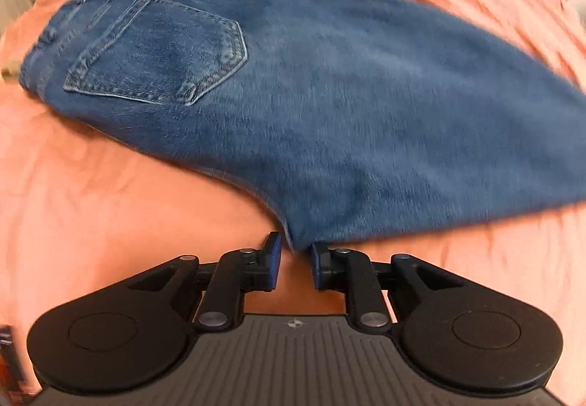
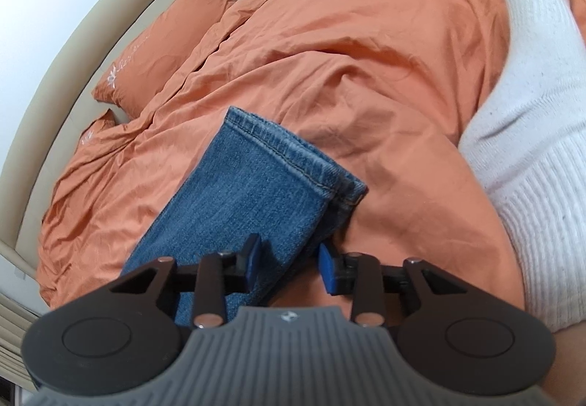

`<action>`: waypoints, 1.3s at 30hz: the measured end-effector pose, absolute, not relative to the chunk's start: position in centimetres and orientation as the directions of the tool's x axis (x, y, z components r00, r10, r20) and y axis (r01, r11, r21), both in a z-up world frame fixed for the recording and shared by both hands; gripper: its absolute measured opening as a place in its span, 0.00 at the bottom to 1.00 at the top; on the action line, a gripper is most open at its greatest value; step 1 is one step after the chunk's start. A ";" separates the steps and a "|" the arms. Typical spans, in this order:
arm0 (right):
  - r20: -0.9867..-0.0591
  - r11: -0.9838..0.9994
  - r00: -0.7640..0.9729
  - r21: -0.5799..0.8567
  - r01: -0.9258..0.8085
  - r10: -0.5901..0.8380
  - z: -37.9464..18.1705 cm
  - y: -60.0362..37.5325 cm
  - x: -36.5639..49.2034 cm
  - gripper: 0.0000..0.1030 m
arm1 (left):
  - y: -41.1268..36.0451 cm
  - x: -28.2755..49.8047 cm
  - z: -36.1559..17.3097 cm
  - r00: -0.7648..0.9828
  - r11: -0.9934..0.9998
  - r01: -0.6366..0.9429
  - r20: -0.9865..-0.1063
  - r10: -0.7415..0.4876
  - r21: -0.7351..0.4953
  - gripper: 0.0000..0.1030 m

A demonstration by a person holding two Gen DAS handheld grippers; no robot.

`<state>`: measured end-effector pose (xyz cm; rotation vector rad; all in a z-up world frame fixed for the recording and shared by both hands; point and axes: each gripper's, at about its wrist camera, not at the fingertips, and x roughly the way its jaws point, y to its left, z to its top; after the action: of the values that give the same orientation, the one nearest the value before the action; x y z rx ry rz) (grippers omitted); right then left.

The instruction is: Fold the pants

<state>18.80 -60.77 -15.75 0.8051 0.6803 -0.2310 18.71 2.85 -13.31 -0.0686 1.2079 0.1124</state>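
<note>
Left wrist view: jeans (image 1: pixel 329 105) sprawl from 10 to 3 o'clock on orange duvet (image 1: pixel 91 204); left gripper (image 1: pixel 296 261) unclenched at crotch point. Right gripper (image 2: pixel 289 265) spread, straddling leg edge near hems (image 2: pixel 293 153). Risk: thin bite, stacked layers shearing apart.

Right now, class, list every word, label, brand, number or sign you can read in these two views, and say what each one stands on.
No readable words or numbers.
Left gripper: a small white emblem on its ribbed plate, no letters.
Right gripper: the same small emblem, no letters.
Pillow: pale embroidered flower with script beside it, too faint to read.
Jeans: back pocket shows stitching only, no label.
</note>
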 end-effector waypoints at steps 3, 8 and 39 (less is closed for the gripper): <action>-0.629 0.644 0.773 0.624 0.443 0.078 -16.0 -61.2 18.5 0.32 | 2.0 17.2 -11.6 0.388 0.999 -0.043 -0.921 0.043 0.028 0.21; -0.605 0.518 0.787 0.716 0.469 0.124 -16.8 -62.3 17.4 0.33 | 0.7 17.2 -8.9 0.464 0.999 0.049 -0.886 -0.015 0.008 0.21; -0.596 0.714 0.803 0.575 0.400 0.031 -15.1 -62.7 20.8 0.02 | -16.9 42.8 -17.4 0.551 0.957 0.281 -0.829 -0.096 0.075 0.06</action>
<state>20.81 -62.73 -15.10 0.7581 0.6177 -0.2195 42.84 -16.87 -17.40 0.2088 0.9634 -0.2252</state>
